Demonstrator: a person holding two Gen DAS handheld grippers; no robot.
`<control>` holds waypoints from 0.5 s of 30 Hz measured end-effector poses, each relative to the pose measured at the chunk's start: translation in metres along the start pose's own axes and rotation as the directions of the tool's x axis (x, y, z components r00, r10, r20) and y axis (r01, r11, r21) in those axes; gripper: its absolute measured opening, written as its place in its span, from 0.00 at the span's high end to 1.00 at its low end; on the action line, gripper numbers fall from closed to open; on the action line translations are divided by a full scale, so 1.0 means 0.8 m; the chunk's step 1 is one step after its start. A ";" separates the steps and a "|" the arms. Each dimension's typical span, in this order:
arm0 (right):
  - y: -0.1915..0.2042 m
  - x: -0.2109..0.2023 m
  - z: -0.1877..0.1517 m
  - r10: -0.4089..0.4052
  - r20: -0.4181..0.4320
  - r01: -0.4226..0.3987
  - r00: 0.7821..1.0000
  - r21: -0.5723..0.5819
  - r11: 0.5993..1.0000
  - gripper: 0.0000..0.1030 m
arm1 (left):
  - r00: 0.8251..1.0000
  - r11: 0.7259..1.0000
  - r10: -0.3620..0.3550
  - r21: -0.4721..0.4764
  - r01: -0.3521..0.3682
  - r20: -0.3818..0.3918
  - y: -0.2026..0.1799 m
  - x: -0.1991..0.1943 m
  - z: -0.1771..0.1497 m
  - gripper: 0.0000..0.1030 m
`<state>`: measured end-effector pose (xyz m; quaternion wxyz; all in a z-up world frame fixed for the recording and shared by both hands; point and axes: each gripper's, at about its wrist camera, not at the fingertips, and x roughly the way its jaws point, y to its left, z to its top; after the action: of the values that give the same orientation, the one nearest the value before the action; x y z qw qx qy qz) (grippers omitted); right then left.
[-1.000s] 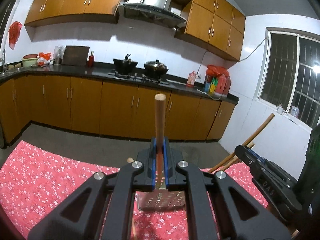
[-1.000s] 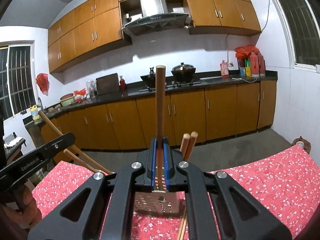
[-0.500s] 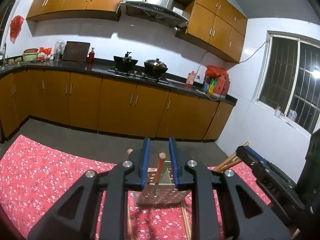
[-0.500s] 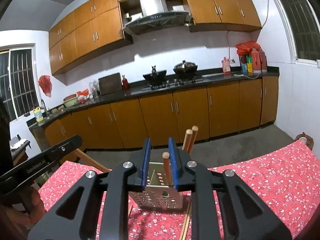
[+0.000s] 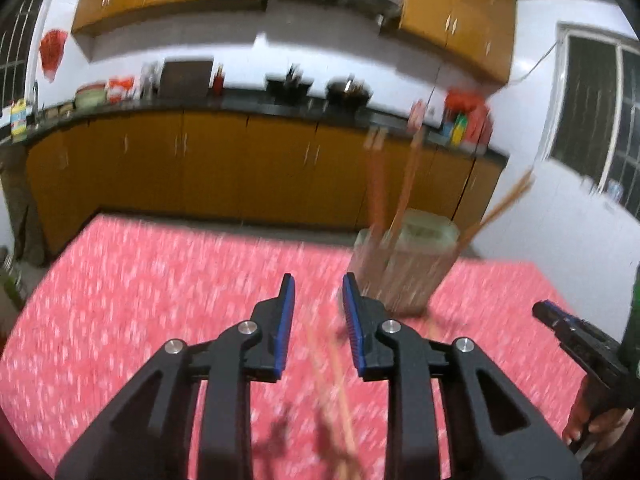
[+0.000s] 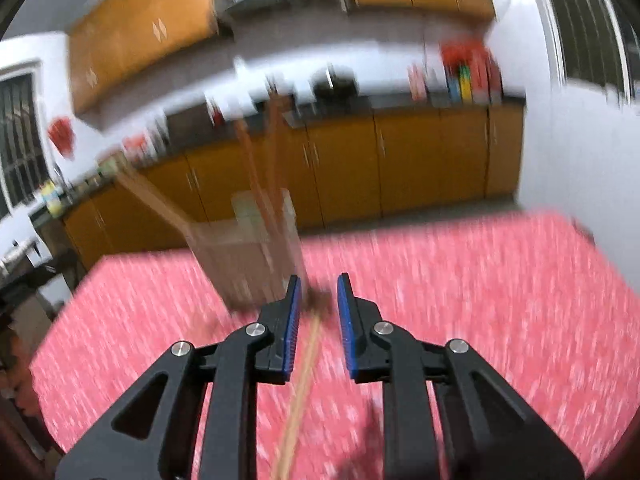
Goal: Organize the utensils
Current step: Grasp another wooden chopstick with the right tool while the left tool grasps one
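Both grippers are hanging over the red floral cloth (image 5: pixel 120 320) with jaws parted and nothing between them. The left gripper (image 5: pixel 319 312) has the utensil holder (image 5: pixel 404 268) just right of its jaws; from the right gripper (image 6: pixel 318 312), the holder is standing ahead-left. Loose chopsticks (image 6: pixel 300 392) are lying below the jaws.

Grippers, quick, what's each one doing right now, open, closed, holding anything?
Left gripper: open, holding nothing.
Right gripper: open, holding nothing.
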<state>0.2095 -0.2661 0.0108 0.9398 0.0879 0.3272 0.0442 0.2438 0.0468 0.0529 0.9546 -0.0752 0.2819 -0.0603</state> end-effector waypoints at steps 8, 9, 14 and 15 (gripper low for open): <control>0.005 0.069 -0.074 0.034 -0.225 -0.022 0.974 0.056 0.998 0.81 | 0.985 0.998 0.051 -0.034 -0.058 -0.165 0.028 0.030 -0.078 0.75; 0.008 0.072 -0.077 0.033 -0.232 -0.022 0.972 0.049 0.999 0.81 | 0.983 0.998 0.051 -0.039 -0.059 -0.175 0.031 0.033 -0.083 0.75; 0.021 0.081 -0.081 0.038 -0.248 -0.031 0.968 0.033 0.999 0.81 | 0.978 0.997 0.047 -0.047 -0.058 -0.202 0.032 0.040 -0.097 0.71; 0.022 0.083 -0.082 0.038 -0.249 -0.032 0.968 0.028 0.999 0.81 | 0.978 0.997 0.046 -0.046 -0.056 -0.205 0.032 0.040 -0.097 0.71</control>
<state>0.2199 -0.2305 -0.0764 0.8892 0.0988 0.4416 0.0676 0.2299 0.0582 -0.0331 0.9197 -0.0861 0.3814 -0.0357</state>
